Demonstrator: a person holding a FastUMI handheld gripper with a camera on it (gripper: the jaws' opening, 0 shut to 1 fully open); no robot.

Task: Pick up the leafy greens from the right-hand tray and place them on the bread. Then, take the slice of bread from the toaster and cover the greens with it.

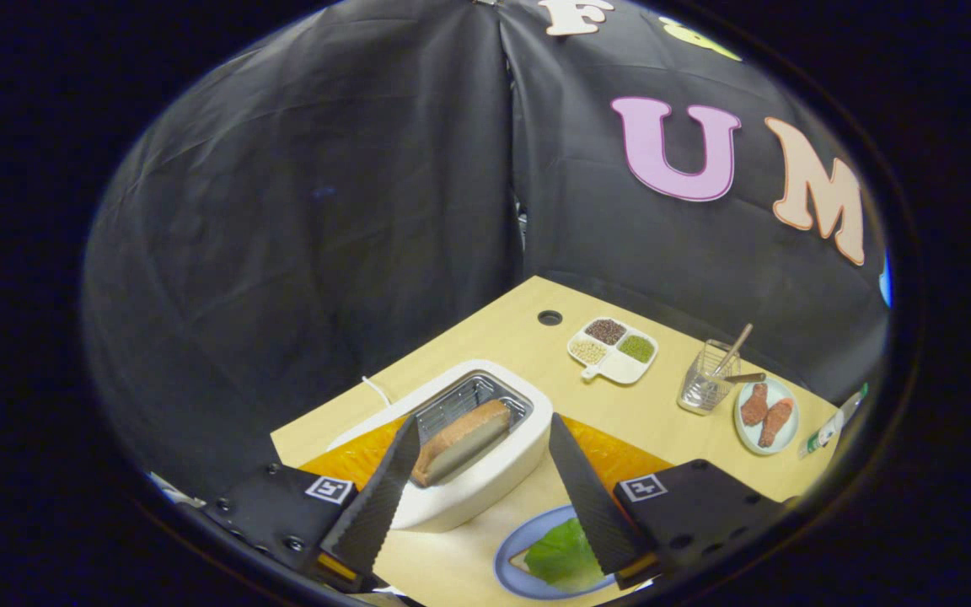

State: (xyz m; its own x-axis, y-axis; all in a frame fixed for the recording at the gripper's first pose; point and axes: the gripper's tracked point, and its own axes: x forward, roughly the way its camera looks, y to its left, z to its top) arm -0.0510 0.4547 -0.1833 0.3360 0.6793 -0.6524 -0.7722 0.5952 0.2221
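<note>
On our tabletop [485, 346], greens [564, 552] already lie on the plate [509, 563]; we hover the hand-held gripper [485, 434], spread wide and empty, over the toaster [485, 480] bread [462, 438].

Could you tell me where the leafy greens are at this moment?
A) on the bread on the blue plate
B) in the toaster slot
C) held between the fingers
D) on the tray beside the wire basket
A: the leafy greens lie on the bread on the blue plate, while the open gripper flanks the toaster and its bread slice.
</note>
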